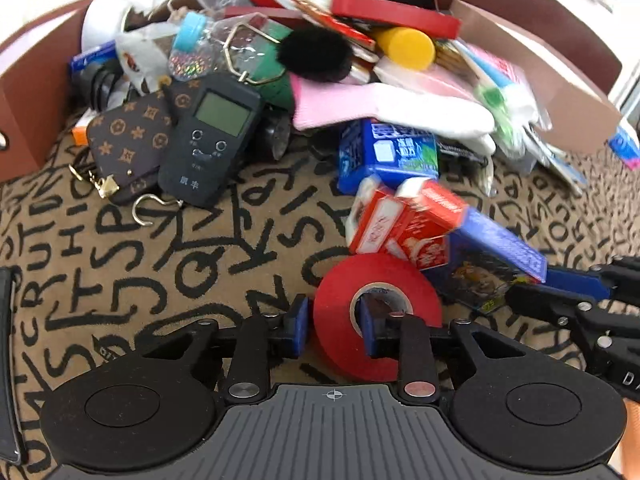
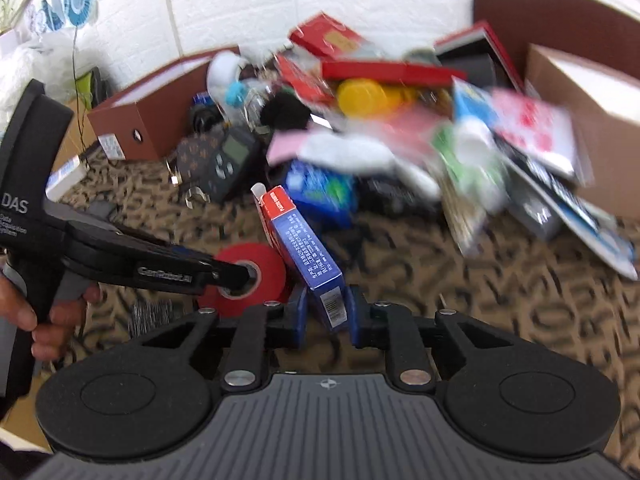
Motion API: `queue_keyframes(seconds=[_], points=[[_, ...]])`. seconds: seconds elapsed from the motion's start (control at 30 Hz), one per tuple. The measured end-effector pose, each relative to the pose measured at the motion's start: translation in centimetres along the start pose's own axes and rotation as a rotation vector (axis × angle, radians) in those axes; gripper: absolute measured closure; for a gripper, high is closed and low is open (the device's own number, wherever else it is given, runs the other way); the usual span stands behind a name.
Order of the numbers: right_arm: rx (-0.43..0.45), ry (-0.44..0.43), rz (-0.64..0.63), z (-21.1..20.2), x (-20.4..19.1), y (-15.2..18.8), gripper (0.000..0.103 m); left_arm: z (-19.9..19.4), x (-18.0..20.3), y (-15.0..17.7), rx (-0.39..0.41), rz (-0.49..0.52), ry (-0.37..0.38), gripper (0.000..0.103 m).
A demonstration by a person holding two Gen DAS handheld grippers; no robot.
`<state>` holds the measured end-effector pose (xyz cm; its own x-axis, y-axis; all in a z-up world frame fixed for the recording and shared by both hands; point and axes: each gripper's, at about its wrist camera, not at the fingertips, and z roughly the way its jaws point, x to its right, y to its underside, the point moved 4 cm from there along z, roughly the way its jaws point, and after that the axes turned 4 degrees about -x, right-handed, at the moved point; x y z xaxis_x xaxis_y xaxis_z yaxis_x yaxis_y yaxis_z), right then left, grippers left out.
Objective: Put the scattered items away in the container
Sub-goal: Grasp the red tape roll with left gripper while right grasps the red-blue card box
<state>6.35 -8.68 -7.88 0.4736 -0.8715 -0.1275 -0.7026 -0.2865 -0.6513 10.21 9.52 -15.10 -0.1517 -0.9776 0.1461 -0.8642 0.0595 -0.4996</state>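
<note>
We see a matt red tape roll (image 1: 376, 312) on the fuzzy lettered cloth (image 1: 160, 264); at eleven o'clock a matt plastic scale (image 1: 212, 136) with a shiny metal hook (image 1: 146, 210); at one o'clock, glossy cardboard cartons (image 1: 404, 220) and a soft white glove (image 1: 420, 110).

Bright, even daylight fills the room, and the shadows under the clutter are soft and short. The white wall (image 2: 280, 8) at the top is washed out almost to pure glare. Both views bulge like a fishbowl, with black corners and curved edges. The pile of packets (image 2: 500, 152) on the right is smeared with motion blur, while the red tape roll (image 1: 376, 312) and the grey scale (image 1: 212, 136) stay fairly sharp.
</note>
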Motion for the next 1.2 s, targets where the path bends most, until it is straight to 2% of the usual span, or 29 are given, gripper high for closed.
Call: queue_keyframes(seconds=[0.07, 0.13, 0.17, 0.2, 0.3, 0.33, 0.43, 0.47, 0.5, 0.53, 0.57, 0.63, 0.67, 0.7, 0.83, 0.93, 1.03, 1.2], points=[[-0.010, 0.021, 0.002, 0.4, 0.1, 0.2, 0.079, 0.3, 0.2, -0.3, 0.000, 0.014, -0.001, 0.054], [-0.009, 0.023, 0.001, 0.9, 0.0, 0.0, 0.078, 0.6, 0.6, -0.6, 0.007, 0.041, -0.008, 0.053], [-0.005, 0.016, -0.007, 1.1, -0.2, -0.1, 0.078, 0.7, 0.7, -0.6, 0.008, 0.060, -0.018, 0.067], [-0.004, 0.014, -0.018, 1.4, -0.5, -0.3, 0.078, 0.7, 0.9, -0.6, 0.010, 0.072, -0.032, 0.074], [-0.011, 0.010, -0.063, 2.0, -1.0, -0.7, 0.077, 0.4, 0.6, -0.6, 0.005, 0.067, -0.012, 0.077], [-0.017, -0.001, -0.075, 2.0, -1.0, -0.7, 0.077, 0.3, 0.6, -0.3, 0.007, 0.062, -0.007, 0.077], [-0.041, -0.022, -0.108, 2.3, -1.2, -0.8, 0.077, 0.6, 0.9, -0.2, 0.014, 0.067, -0.002, 0.056], [-0.040, -0.013, -0.113, 2.4, -1.3, -0.9, 0.072, 0.6, 1.1, -0.3, 0.015, 0.077, -0.007, 0.056], [-0.035, -0.003, -0.114, 2.6, -1.3, -1.1, 0.062, 0.7, 1.3, -0.3, 0.015, 0.090, -0.018, 0.057], [-0.025, 0.006, -0.113, 2.8, -1.3, -1.3, 0.051, 0.6, 1.5, -0.3, 0.016, 0.102, -0.032, 0.069], [-0.015, 0.012, -0.114, 2.9, -1.4, -1.5, 0.049, 0.5, 1.6, -0.3, 0.016, 0.111, -0.039, 0.071], [-0.005, 0.022, -0.138, 3.1, -1.8, -1.7, 0.058, 0.5, 1.4, -0.3, 0.016, 0.096, -0.029, 0.072], [-0.005, 0.020, -0.151, 3.1, -2.0, -1.7, 0.062, 0.6, 1.2, -0.4, 0.014, 0.086, -0.021, 0.058], [-0.006, 0.011, -0.158, 3.1, -2.1, -1.7, 0.065, 0.7, 1.1, -0.4, 0.014, 0.073, -0.013, 0.056], [-0.028, 0.026, -0.151, 4.0, -1.9, -1.7, 0.066, 0.9, 1.4, -0.4, 0.018, 0.088, -0.019, 0.057], [-0.064, 0.014, -0.105, 5.3, -1.3, -1.0, 0.072, 0.8, 2.2, -0.2, 0.020, 0.143, -0.071, 0.076], [-0.049, 0.010, -0.084, 5.2, -1.3, -0.4, 0.081, 0.4, 2.4, -0.2, 0.017, 0.140, -0.078, 0.078], [0.009, -0.019, -0.026, 3.0, -0.5, -0.2, 0.081, -1.0, 2.8, -0.4, 0.032, 0.099, -0.053, 0.079]])
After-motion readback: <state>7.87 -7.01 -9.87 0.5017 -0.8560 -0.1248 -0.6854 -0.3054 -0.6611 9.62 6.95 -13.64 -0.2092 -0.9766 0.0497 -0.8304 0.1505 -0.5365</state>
